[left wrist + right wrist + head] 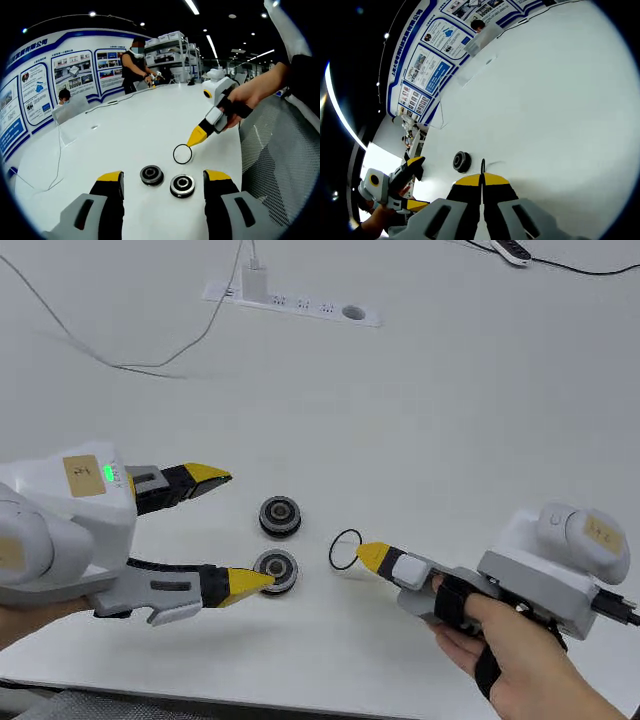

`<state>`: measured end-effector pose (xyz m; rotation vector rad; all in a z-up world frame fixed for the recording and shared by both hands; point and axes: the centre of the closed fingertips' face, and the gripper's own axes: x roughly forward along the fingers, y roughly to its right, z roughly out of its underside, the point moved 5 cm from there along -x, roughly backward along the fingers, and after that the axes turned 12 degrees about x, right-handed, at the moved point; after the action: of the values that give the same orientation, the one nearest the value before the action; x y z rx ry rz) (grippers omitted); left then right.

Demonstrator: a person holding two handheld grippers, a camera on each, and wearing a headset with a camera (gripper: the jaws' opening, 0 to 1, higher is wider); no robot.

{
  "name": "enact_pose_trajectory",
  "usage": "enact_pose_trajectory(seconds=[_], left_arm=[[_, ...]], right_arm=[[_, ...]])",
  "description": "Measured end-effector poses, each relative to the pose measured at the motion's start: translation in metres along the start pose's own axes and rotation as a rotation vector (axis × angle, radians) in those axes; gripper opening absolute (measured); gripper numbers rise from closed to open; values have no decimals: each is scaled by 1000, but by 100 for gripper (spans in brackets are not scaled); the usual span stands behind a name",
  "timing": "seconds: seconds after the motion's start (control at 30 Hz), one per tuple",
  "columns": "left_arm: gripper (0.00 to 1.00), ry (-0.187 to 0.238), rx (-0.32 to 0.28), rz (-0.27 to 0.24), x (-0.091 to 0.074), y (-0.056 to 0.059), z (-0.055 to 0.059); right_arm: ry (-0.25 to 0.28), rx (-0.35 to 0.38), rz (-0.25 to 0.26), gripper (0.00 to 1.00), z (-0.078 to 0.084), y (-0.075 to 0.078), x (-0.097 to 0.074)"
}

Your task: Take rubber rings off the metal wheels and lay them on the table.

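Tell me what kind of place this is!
Probably a workshop or lab hall: a long white workbench with a power strip, blue poster boards along the wall, and shelves stacked with boxes behind a person working.

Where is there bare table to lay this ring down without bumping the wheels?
Widest free patch: the table between the far metal wheel and the power strip. Also bare: the stretch right of the rubber ring, past the right gripper. Crowded: around the near metal wheel, which sits by the lower jaw of the open left gripper.
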<state>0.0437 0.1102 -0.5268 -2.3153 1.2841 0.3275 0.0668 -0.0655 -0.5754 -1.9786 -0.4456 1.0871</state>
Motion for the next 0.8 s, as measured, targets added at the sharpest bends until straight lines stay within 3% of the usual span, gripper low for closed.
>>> enact_pose_trajectory(seconds=[0.2,0.47,0.8], left_arm=[[67,-4,2,1,1,1,1],[67,-2,7,8,3,3,0],[65,-6,9,13,5,4,-3]], right_arm=[[29,-19,57,1,-7,14,-6],[23,-54,120,2,-6,24,-7],[43,-76,135,3,-8,28,-11]])
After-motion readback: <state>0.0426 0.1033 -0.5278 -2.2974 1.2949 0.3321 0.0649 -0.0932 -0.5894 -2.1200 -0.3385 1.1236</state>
